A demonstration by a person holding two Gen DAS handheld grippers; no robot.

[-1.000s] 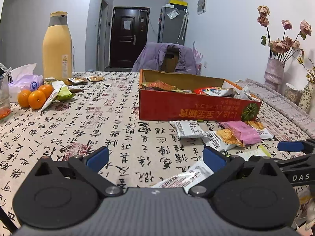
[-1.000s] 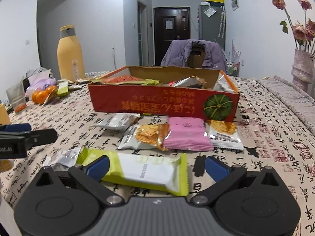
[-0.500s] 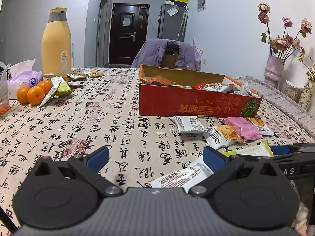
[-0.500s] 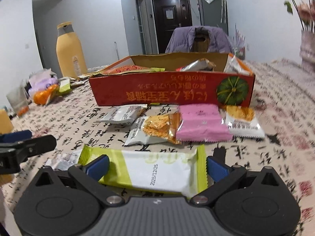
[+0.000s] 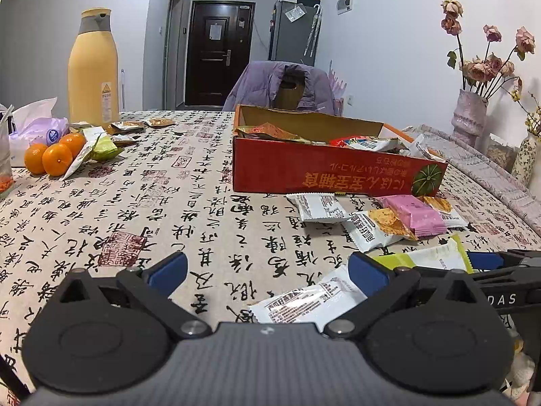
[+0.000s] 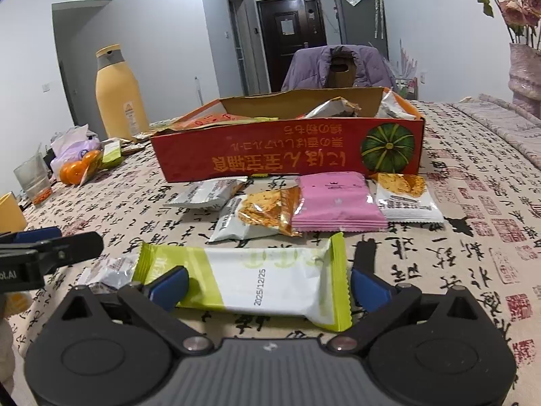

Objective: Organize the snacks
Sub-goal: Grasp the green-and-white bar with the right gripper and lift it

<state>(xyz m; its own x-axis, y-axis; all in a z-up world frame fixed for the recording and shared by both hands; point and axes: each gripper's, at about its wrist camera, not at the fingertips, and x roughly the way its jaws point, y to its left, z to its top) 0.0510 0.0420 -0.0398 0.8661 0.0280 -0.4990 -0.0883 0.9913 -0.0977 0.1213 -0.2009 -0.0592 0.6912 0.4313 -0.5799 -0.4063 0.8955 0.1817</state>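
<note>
Fingers of the right gripper (image 6: 267, 282), tipped with blue pads, are spread wide on either side of a long white snack packet with lime-green ends (image 6: 247, 279); the packet lies flat on the table between them, and contact with the pads cannot be confirmed. Fingers of the left gripper (image 5: 267, 267) are likewise released and hold nothing; a white foil packet with dark print (image 5: 307, 301) lies on the table just inside the right-hand finger.

The table (image 6: 473, 209) is covered by a beige cloth printed with black calligraphy and red seals.

Task items, right wrist view:
- A shallow red cardboard box with gold lettering and a green pumpkin picture (image 6: 287, 159) stands beyond the packet and already contains several snack packets.
- Directly in front of the box lie a pink rectangular packet (image 6: 334, 203), a white packet with an orange cracker picture (image 6: 405, 199) to its right, an orange-and-white foil packet (image 6: 257, 216) partly under its left edge, and a grey-white packet (image 6: 206, 196) further left.

Other items, left wrist view:
- A tall yellow jug with a grey collar (image 5: 93, 67) stands at the far left.
- Three oranges (image 5: 54, 155) lie near it
</note>
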